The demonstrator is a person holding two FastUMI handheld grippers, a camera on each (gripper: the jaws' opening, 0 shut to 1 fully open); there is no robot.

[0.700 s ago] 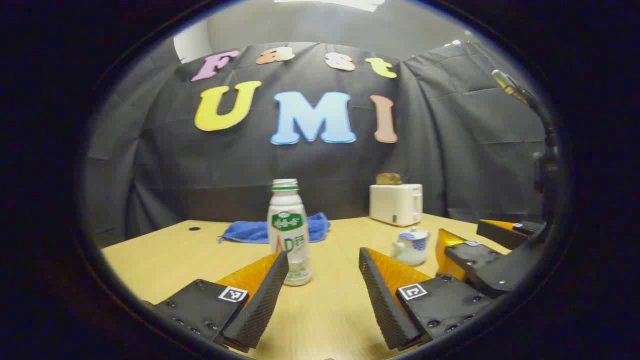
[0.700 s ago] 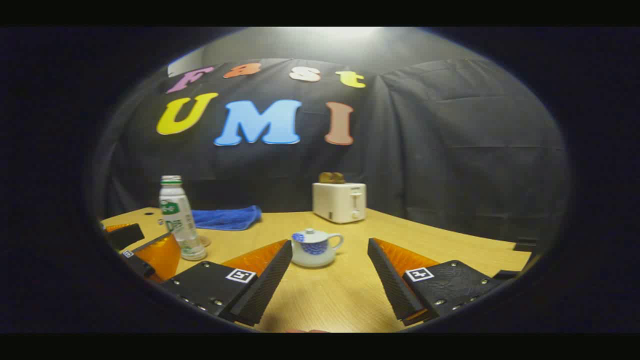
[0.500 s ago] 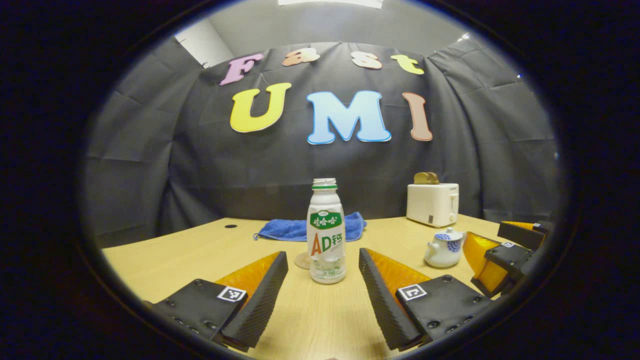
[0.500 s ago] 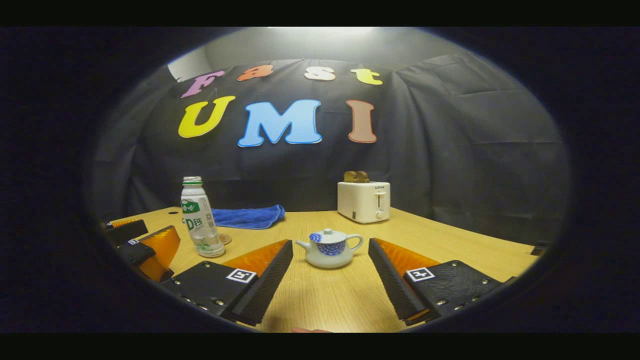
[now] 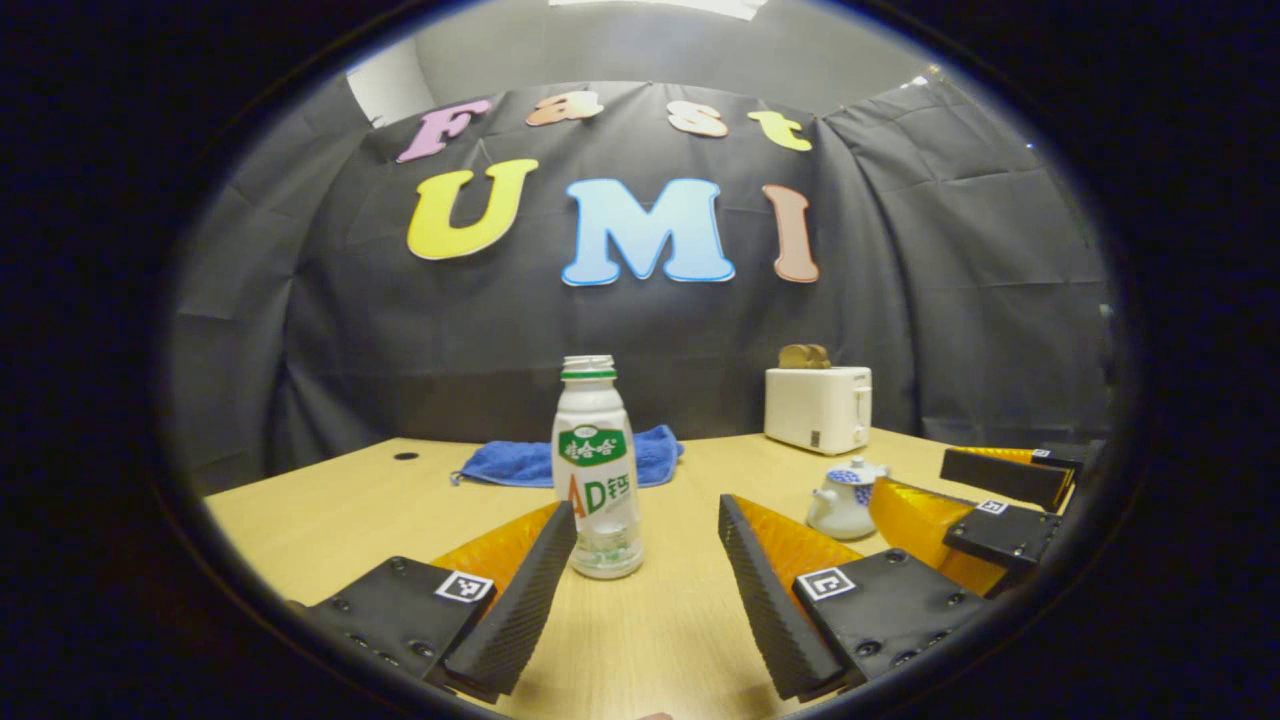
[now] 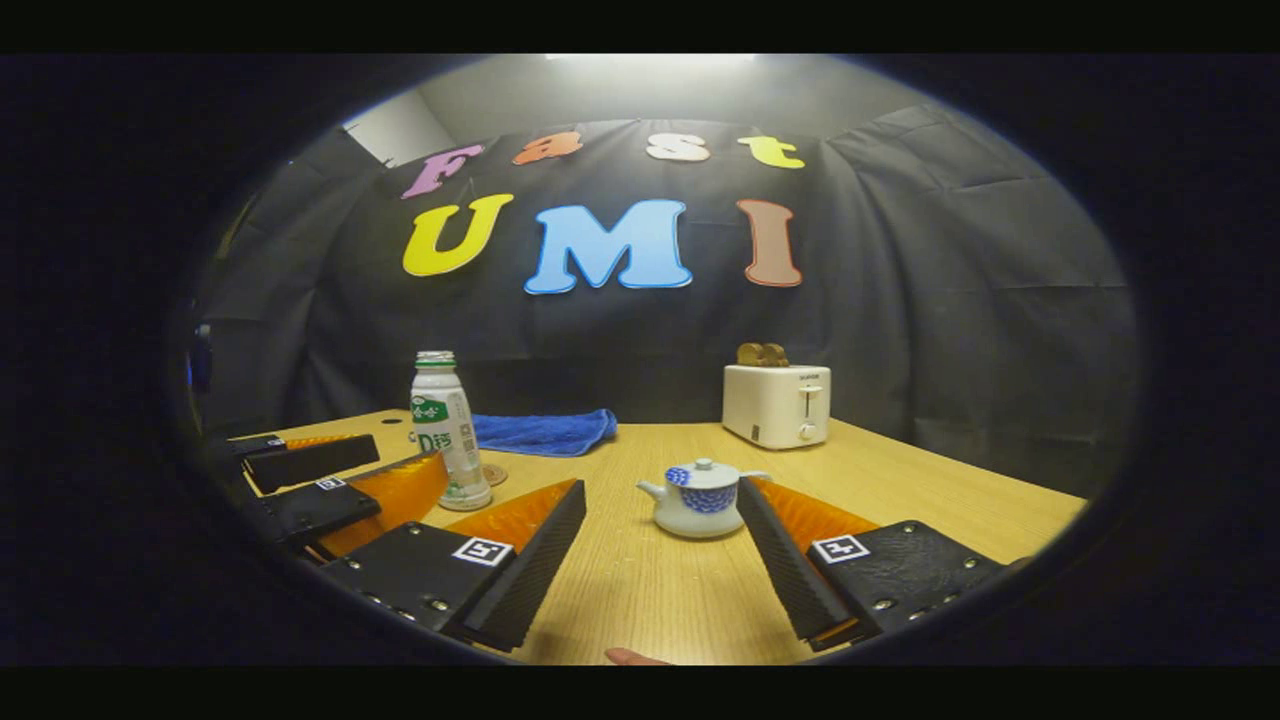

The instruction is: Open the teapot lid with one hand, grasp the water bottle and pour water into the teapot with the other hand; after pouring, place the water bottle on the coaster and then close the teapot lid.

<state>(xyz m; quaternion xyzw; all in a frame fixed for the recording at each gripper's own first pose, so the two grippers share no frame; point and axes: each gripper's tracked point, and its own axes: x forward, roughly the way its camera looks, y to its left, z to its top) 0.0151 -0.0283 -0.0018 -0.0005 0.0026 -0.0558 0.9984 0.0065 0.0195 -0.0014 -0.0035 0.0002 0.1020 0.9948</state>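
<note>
A white water bottle (image 5: 597, 470) with a green label stands uncapped on the table, just beyond my left gripper (image 5: 645, 535), close to its left finger. That gripper is open and holds nothing. The white and blue teapot (image 6: 700, 500) sits with its lid (image 6: 705, 468) on, just ahead of my open right gripper (image 6: 662, 515); its right finger covers the handle. In the right gripper view the bottle (image 6: 447, 432) stands beside a round coaster (image 6: 492, 473), with the left gripper (image 6: 395, 462) near it. In the left gripper view the right gripper (image 5: 910, 475) is beside the teapot (image 5: 843, 497).
A white toaster (image 6: 775, 405) with bread in it stands at the back of the wooden table (image 6: 900, 490). A blue cloth (image 6: 545, 430) lies at the back, behind the bottle. The black booth wall closes the far side.
The left gripper view has swung, so the bottle now sits left of centre. In the right gripper view the teapot has slid right, up against the right finger. Both grippers stayed open.
</note>
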